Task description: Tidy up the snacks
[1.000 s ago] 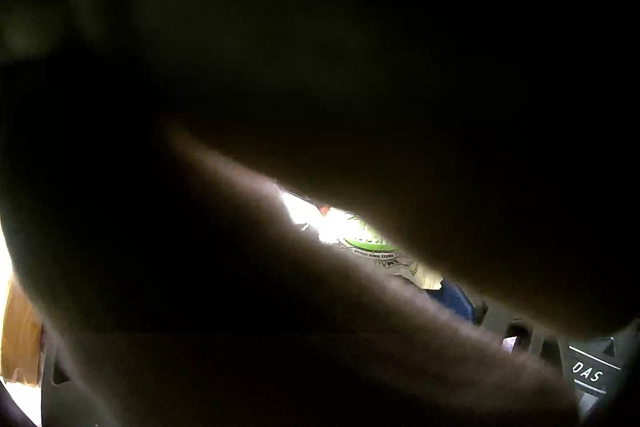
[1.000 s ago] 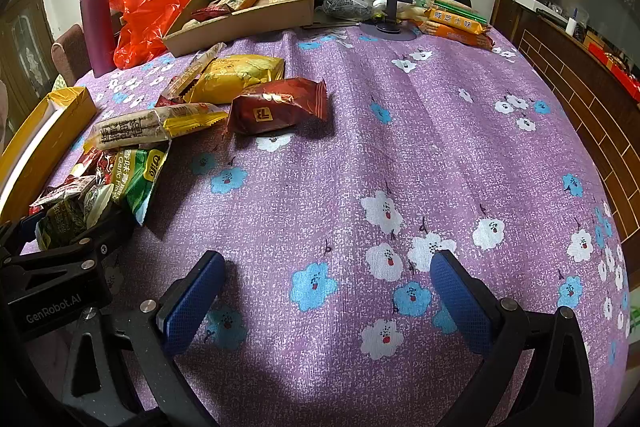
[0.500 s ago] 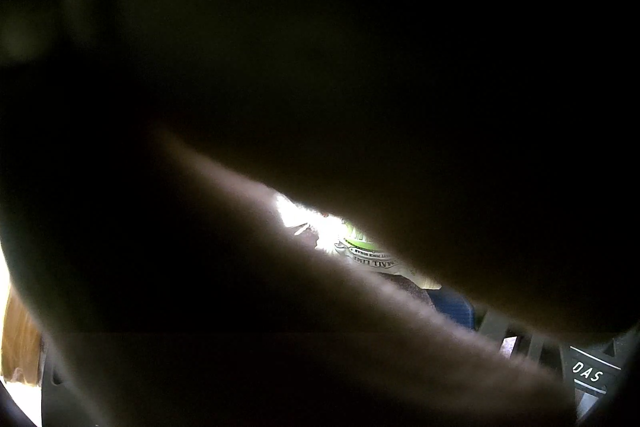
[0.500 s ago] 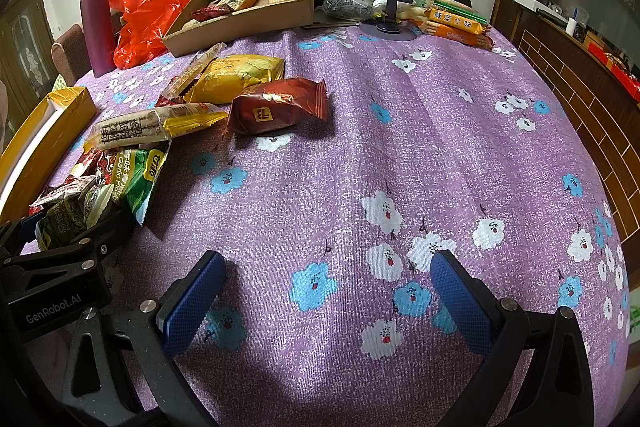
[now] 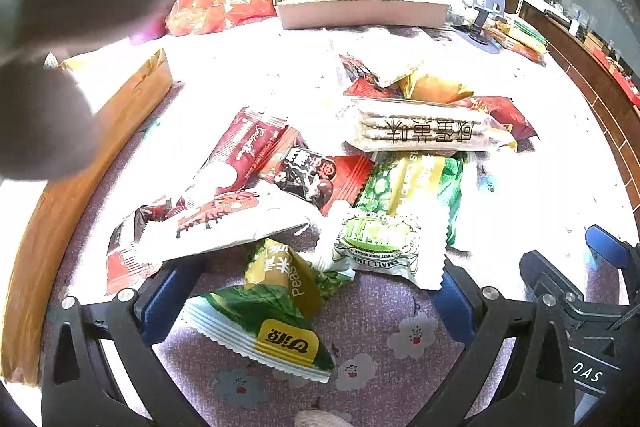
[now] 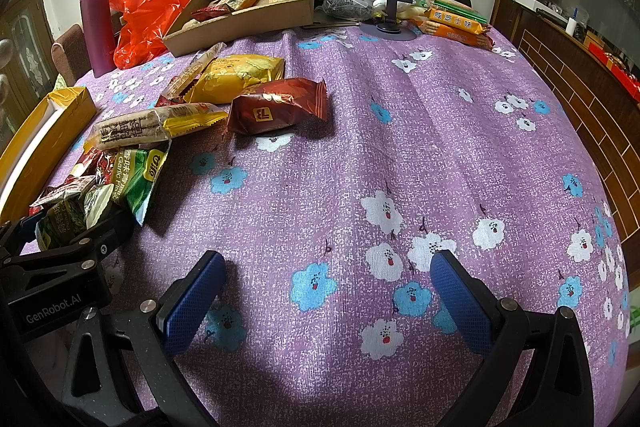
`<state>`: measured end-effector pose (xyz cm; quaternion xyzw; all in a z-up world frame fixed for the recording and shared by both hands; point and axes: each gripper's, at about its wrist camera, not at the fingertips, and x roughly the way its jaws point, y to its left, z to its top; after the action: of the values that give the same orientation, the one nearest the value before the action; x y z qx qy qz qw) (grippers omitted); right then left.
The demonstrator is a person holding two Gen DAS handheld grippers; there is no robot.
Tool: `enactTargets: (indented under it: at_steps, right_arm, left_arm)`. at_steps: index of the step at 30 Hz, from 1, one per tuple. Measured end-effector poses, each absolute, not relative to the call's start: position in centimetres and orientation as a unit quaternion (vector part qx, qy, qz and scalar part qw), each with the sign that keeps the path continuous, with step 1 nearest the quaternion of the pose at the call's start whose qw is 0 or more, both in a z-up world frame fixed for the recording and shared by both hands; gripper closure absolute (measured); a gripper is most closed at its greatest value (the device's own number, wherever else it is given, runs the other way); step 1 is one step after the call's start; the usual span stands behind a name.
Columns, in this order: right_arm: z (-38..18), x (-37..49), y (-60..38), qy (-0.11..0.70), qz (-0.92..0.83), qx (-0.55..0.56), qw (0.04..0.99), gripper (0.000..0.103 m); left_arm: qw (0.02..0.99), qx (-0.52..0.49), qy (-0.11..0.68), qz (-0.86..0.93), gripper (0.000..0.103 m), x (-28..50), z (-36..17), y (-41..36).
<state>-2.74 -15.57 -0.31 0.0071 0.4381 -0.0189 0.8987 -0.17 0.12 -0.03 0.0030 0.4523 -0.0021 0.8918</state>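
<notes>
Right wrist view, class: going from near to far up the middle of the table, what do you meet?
right gripper → dark red snack packet → yellow snack packet → cardboard tray

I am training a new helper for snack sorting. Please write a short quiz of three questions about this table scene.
1. True or false: the right tool holds a snack.
2. Which lies between the open left tool's fingers: (a) the green pea snack packet, (b) the dark red foil snack packet?
3. Fill in: the brown cardboard tray of snacks stands beside the red plastic ___.

Key: 1 false; 2 a; 3 bag.
</notes>
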Motion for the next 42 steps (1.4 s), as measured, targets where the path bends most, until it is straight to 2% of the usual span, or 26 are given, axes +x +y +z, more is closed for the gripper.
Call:
enactTargets:
  at_steps: [42]
  right_arm:
    - [-0.31,-2.73,-15.58,0.438,-0.019,0.007,0.899,0.0]
  left_arm:
    - [0.891,0.003,0.454,0.0,0.0,-0.46,0.22,-0.2]
